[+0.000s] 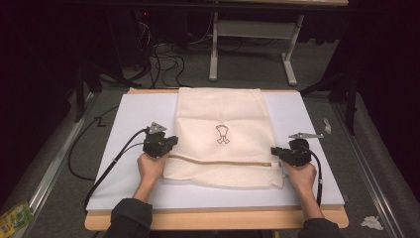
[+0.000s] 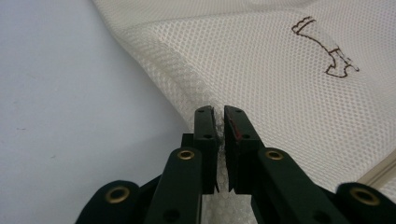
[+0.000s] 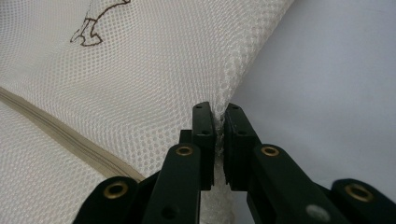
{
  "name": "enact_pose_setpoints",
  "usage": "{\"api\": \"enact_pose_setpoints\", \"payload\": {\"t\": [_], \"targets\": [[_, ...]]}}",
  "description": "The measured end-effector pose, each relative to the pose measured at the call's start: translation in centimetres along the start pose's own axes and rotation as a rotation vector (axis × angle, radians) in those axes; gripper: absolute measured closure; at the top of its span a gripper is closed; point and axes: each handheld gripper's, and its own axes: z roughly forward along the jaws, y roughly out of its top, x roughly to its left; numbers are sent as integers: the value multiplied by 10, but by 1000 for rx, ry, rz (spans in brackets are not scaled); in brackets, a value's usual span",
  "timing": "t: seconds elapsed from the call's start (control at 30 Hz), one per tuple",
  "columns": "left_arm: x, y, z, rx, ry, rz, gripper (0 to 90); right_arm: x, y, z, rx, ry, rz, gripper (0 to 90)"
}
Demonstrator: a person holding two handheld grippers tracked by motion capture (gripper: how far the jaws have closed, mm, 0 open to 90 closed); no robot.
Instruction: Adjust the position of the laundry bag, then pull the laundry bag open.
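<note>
A cream mesh laundry bag [image 1: 220,136] lies flat on the white board [image 1: 133,116], with a small dark printed figure [image 1: 222,134] at its middle and a beige zipper band [image 1: 218,160] across its near part. My left gripper [image 1: 170,145] is shut on the bag's left edge, and the mesh [image 2: 261,60] is pinched between its jaws [image 2: 219,116]. My right gripper [image 1: 275,152] is shut on the bag's right edge, with the mesh [image 3: 154,70] caught between its jaws [image 3: 219,114]. A hand holds each gripper from below.
The board rests on a wooden table [image 1: 218,218] whose front edge runs along the bottom. Cables [image 1: 106,166] trail from the grippers. A white table frame [image 1: 252,34] stands on the floor beyond. Crumpled scraps [image 1: 371,222] lie at the right.
</note>
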Motion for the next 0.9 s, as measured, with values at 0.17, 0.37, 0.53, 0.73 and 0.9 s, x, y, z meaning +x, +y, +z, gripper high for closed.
{"api": "enact_pose_setpoints", "payload": {"t": [0.17,0.37,0.53,0.73,0.9], "targets": [[-1,-3,2,13,27,30,817,0,-3,3,12,-11,-12,848],[1,-3,2,11,23,34,760,1,-4,4,2,-18,-11,827],[-1,-5,2,8,34,48,679,0,-5,4,1,-25,-5,745],[-10,-8,-7,-12,31,79,595,-2,-7,0,-11,-17,18,617],[-24,-16,-15,-38,16,116,551,-1,-9,-1,-32,-34,4,528]]}}
